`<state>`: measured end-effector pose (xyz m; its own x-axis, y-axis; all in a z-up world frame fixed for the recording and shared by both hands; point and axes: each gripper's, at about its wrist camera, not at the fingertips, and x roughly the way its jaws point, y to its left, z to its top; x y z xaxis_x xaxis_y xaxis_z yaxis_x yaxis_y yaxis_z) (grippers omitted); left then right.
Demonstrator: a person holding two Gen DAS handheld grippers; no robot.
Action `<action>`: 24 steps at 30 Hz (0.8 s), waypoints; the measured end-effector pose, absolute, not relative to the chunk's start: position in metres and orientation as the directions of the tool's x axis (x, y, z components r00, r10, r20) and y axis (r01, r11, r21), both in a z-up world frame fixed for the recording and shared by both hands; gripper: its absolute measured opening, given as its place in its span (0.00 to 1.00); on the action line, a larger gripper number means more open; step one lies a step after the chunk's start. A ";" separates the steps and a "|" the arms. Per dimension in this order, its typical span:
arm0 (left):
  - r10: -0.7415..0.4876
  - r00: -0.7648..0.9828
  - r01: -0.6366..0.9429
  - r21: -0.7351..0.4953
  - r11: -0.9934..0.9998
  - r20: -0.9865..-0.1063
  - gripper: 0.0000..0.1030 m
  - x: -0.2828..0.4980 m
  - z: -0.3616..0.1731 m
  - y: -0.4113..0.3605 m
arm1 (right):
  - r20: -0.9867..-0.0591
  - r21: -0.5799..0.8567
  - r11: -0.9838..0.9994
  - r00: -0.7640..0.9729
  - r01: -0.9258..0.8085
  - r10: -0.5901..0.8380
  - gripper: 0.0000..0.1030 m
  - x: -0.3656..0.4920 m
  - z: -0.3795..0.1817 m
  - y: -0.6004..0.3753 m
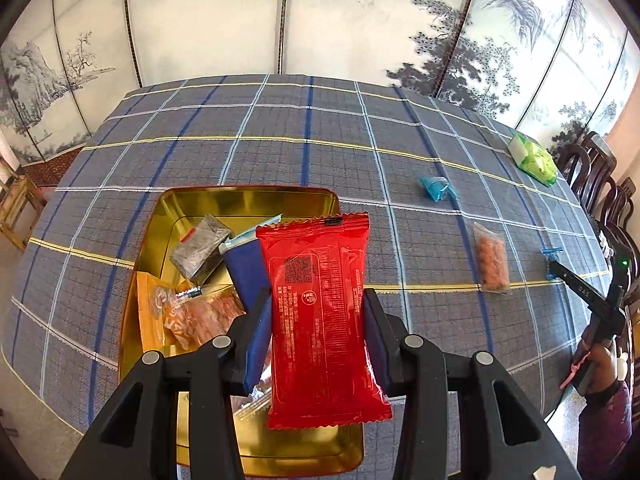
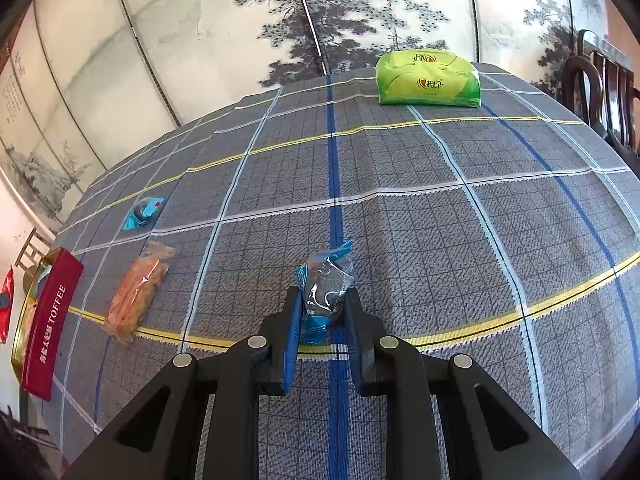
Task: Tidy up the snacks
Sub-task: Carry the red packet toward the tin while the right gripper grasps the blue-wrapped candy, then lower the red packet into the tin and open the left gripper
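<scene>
My left gripper [image 1: 318, 300] is shut on a red snack packet [image 1: 320, 312] and holds it upright above the right side of the gold tin [image 1: 248, 200]. The tin holds several snacks: a grey packet [image 1: 200, 254], a blue packet [image 1: 244, 272] and an orange packet [image 1: 188, 316]. My right gripper [image 2: 322, 300] is shut on a small blue candy wrapper [image 2: 326, 288] at the tablecloth. An orange snack bag [image 2: 136, 296] and another blue wrapper [image 2: 143, 213] lie to its left. The tin's red TOFFEE side [image 2: 48, 320] shows at far left.
A green tissue pack [image 2: 428, 78] lies at the table's far edge. In the left wrist view the orange bag [image 1: 493, 258] and blue wrapper [image 1: 438, 188] lie right of the tin. Dark wooden chairs [image 1: 600, 184] stand at the right. A painted folding screen [image 1: 280, 16] stands behind the table.
</scene>
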<state>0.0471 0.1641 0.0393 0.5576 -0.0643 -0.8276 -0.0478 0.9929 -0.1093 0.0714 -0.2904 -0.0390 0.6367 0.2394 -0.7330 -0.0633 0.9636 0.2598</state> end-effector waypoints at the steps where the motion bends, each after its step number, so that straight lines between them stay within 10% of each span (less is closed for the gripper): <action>1: -0.052 0.557 -0.054 -0.099 0.994 -0.829 0.38 0.051 0.037 0.166 | -0.733 0.261 0.963 0.637 -0.063 0.240 0.21 0.071 -0.039 -0.290; 24: 0.017 0.520 -0.099 -0.041 0.994 -0.854 0.38 0.098 0.002 0.173 | -0.733 0.258 0.964 0.637 -0.064 0.238 0.21 0.072 -0.039 -0.290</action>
<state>0.0978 0.1729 0.0016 0.5204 0.0169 -0.8538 -0.0993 0.9942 -0.0409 0.0716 -0.2904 -0.0393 0.6369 0.2384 -0.7332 -0.0639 0.9640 0.2580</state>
